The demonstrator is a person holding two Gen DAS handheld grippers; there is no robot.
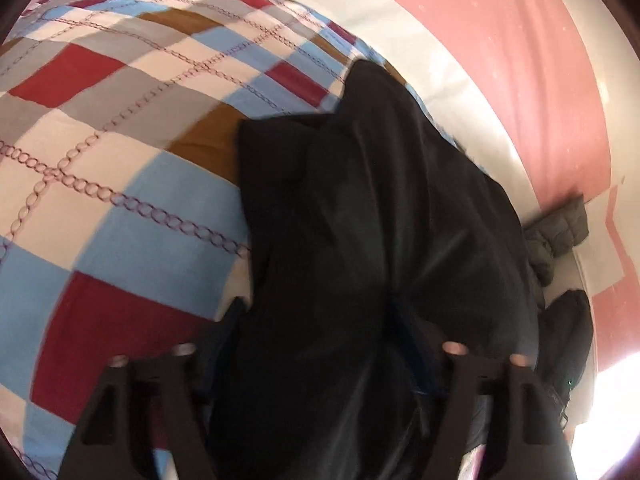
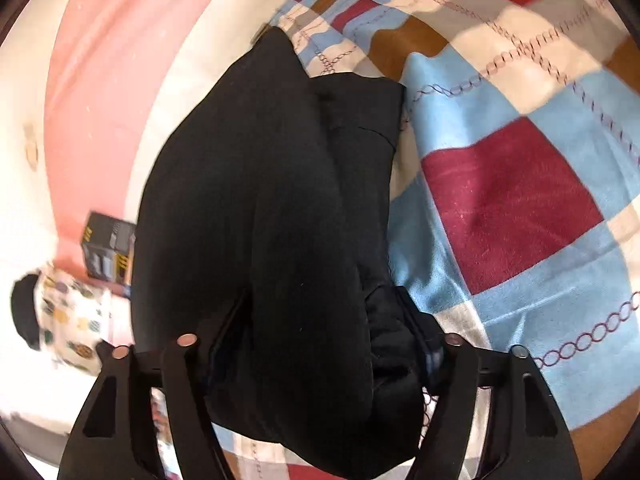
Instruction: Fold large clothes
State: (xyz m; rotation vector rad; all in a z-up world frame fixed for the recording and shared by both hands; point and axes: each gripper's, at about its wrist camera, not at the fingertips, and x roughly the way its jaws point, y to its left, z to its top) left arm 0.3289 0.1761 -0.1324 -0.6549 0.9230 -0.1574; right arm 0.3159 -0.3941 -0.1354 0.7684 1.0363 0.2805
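Garment [image 1: 360,220]: black, bunched lengthwise, lying on the checked blanket [image 1: 100,200] and running away from both your tools toward the far edge of the bed. Blanket shows red, blue, grey, brown and cream squares with a chain-link line pattern.

Left gripper [image 1: 316,350]: fingers stand apart with the garment's near end between them; you cannot tell from this view whether the pads press the cloth. Right gripper [image 2: 320,340]: same picture, a thick fold of black cloth fills the gap between its fingers, contact unclear.

Room: a pink wall [image 1: 500,40] with a white band runs behind the bed. In the left view a grey padded item [image 1: 560,232] lies by the wall. In the right view a dark box [image 2: 108,248] and a spotted cloth [image 2: 76,320] sit beside the garment, blurred.
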